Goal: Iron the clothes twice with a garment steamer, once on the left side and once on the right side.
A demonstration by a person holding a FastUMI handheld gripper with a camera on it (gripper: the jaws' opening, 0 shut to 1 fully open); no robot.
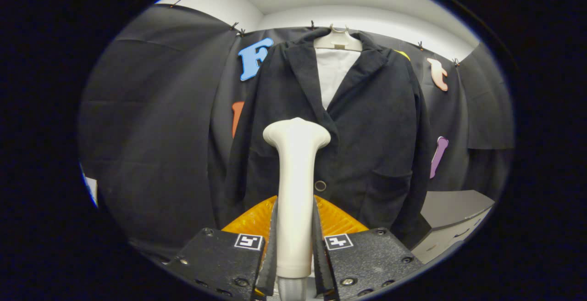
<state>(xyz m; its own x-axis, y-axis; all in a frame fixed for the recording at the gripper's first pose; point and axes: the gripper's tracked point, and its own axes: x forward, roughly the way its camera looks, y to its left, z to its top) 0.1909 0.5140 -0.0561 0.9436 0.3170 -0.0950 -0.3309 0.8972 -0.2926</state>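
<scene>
Both fingers of the gripper (296, 246) press on the handle of the cream garment steamer (296, 172), which stands upright between them. Beyond its head hangs a dark blazer (367, 131) over a white shirt (334, 74) on a hanger (338, 40).

Steamer (296, 186): smooth plastic, satin sheen, no texture; both fingers of gripper (296, 241) pressed on its handle. Finger housings: rough, grainy matt finish w/ shiny metal screws. Jacket (367, 145): matt cloth, fine nap, poss. corduroy or velvet, hard to tell. Button (320, 186): glossy rim. Lining (334, 78): smooth pale cloth. Hanger (338, 40): smooth plastic, dull. Wall (151, 131): matt cloth, creased. Ribbed piece (257, 220) behind fingers: translucent glossy plastic.
</scene>
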